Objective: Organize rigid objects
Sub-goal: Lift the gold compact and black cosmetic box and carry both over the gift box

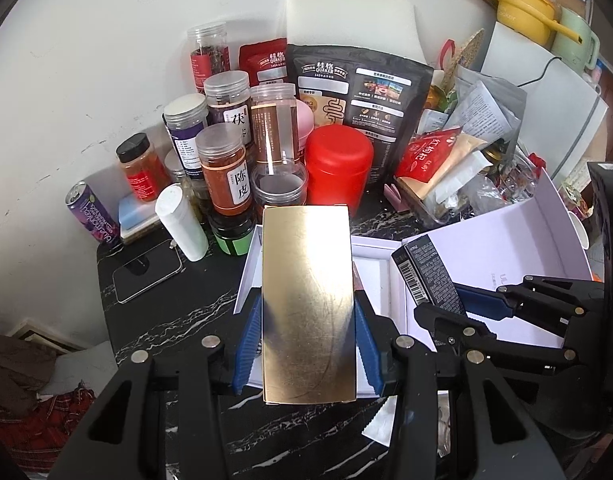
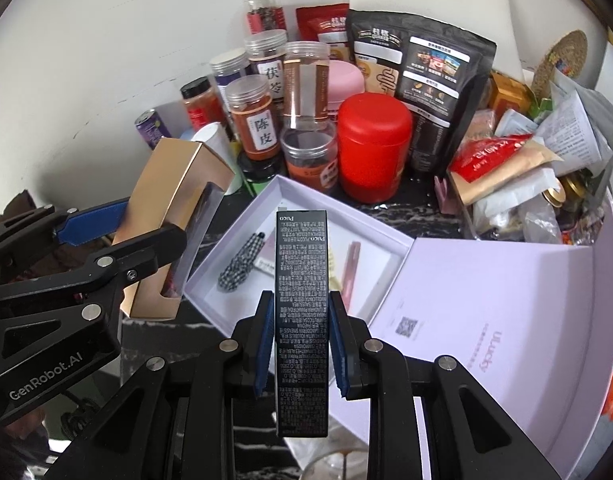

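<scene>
My left gripper (image 1: 308, 344) is shut on a gold box (image 1: 308, 300) and holds it above the near left corner of an open white gift box (image 1: 370, 268). My right gripper (image 2: 302, 340) is shut on a slim black Puco box (image 2: 301, 320), above the same gift box (image 2: 290, 196). In the right wrist view the gold box (image 2: 174, 208) and left gripper (image 2: 118, 240) hang at the left. In the left wrist view the black box (image 1: 424, 276) and right gripper (image 1: 458, 304) are at the right. A checkered item (image 2: 240, 264) and a pink stick (image 2: 350, 272) lie inside the gift box.
Behind the gift box stand several spice jars (image 1: 226, 172), a red canister (image 1: 338, 164), a black Quaker pouch (image 1: 362, 92), a purple can (image 1: 91, 214) and a white tube (image 1: 181, 222). A phone (image 1: 146, 274) lies at left. The box's open lid (image 2: 486, 320) and a cluttered bin (image 2: 526, 184) are at right.
</scene>
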`<action>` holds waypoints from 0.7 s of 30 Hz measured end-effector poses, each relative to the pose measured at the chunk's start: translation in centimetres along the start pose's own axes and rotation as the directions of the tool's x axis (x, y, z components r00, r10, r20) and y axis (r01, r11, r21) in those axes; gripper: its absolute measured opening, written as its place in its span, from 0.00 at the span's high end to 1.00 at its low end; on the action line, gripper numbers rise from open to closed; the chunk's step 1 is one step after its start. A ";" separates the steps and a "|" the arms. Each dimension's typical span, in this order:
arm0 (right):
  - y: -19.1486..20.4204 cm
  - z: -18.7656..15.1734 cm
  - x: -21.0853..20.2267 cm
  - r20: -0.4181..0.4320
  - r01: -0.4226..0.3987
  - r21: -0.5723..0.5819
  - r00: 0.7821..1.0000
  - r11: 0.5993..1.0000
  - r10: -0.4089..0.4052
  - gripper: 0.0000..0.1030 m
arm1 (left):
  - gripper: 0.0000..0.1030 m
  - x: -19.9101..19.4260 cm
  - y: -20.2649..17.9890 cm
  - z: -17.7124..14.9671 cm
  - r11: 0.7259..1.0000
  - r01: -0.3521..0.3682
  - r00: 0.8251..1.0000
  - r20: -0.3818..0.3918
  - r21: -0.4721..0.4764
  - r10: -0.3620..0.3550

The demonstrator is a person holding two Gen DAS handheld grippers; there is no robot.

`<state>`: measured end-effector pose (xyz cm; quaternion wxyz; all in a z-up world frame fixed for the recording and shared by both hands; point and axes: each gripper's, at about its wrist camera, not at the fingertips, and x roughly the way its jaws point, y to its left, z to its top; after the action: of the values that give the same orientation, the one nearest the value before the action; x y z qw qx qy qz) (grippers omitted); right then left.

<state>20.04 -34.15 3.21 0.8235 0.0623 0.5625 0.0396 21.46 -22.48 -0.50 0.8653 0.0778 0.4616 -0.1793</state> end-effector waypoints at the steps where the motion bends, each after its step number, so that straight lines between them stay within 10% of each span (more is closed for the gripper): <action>1: -0.2 0.3 0.3 0.000 0.003 0.005 1.000 1.000 -0.003 0.76 | 0.58 0.5 0.1 0.1 1.000 -0.002 1.000 -0.004 0.002 0.002; 21: -1.9 -0.3 7.8 -0.113 0.023 0.080 0.993 0.997 -0.014 0.76 | 0.58 9.8 0.8 -2.2 1.000 0.021 0.983 -0.185 -0.005 -0.022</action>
<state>22.56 -34.96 -4.39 0.7877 0.0881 0.6097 0.0125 25.06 -23.40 -9.83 0.8169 0.0879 0.5409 -0.1801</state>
